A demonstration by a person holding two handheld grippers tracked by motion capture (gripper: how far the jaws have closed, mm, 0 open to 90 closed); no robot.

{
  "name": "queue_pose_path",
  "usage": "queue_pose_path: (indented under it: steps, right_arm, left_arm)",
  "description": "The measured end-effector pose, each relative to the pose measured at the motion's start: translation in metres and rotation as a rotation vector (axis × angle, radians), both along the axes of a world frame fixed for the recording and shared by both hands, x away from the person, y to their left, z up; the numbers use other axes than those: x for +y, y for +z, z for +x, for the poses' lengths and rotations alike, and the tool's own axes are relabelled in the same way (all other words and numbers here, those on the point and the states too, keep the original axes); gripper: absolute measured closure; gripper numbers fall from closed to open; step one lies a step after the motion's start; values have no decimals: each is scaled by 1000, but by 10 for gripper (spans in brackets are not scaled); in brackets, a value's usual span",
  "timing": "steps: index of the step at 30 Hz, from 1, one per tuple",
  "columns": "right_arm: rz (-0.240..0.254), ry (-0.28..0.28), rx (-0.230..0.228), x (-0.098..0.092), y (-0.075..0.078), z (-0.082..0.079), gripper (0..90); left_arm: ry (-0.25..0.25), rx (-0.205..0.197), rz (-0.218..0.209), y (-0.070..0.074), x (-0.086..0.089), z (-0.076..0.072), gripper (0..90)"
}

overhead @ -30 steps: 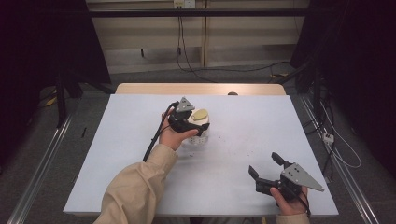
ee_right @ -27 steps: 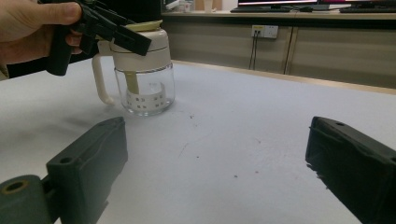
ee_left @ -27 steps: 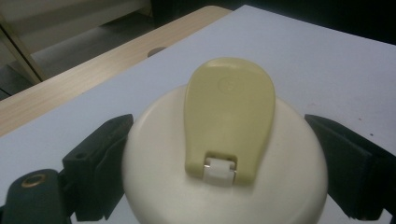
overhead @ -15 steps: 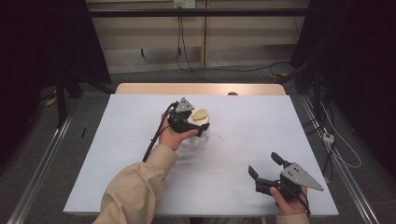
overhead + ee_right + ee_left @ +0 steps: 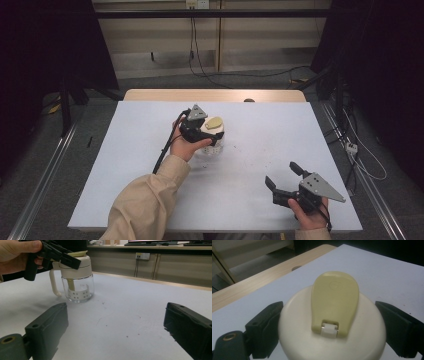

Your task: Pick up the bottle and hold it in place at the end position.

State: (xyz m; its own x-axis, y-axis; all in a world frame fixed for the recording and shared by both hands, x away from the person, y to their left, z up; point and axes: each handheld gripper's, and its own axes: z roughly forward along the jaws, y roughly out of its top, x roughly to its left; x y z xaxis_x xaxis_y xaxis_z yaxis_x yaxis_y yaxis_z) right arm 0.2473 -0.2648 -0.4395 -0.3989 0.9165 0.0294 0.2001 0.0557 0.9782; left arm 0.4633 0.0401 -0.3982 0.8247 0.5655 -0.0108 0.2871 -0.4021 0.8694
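Cream-lidded, the glass jug [image 5: 214,136] stands mid-table [image 5: 250,165] from above, our left gripper [image 5: 202,131] at its lid, our right gripper [image 5: 285,180] well apart (near the front edge). Left gripper view: jaws flank the lid [image 5: 332,327], contact unclear. Right gripper view: jaws wide, empty.

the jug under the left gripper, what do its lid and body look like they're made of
Lid: likely matte cream plastic, smooth and moulded, with an olive flip tab on a hinge. Body: clear, probably glass or hard plastic; you can see through it to a white perforated insert inside.
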Motion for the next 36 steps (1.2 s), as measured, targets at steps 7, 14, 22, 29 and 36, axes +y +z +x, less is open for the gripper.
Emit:
queue_pose_path:
  steps: [7,14,22,29,36]
  right_arm:
    - [-11,39,14,11,4,12,52]
    - [-24,71,33,24,11,25,53]
    - [-36,85,32,39,23,43,55]
    - [-23,87,45,46,26,59,56]
    - [-9,88,65,50,28,72,56]
  left_arm:
    - [0,1,-25,5,5,-1,98]
    - [-8,-8,-34,14,15,-6,95]
    - [-25,2,-60,23,31,-14,95]
    - [-23,26,-43,10,42,-18,93]
    - [-36,26,-32,1,38,-16,89]
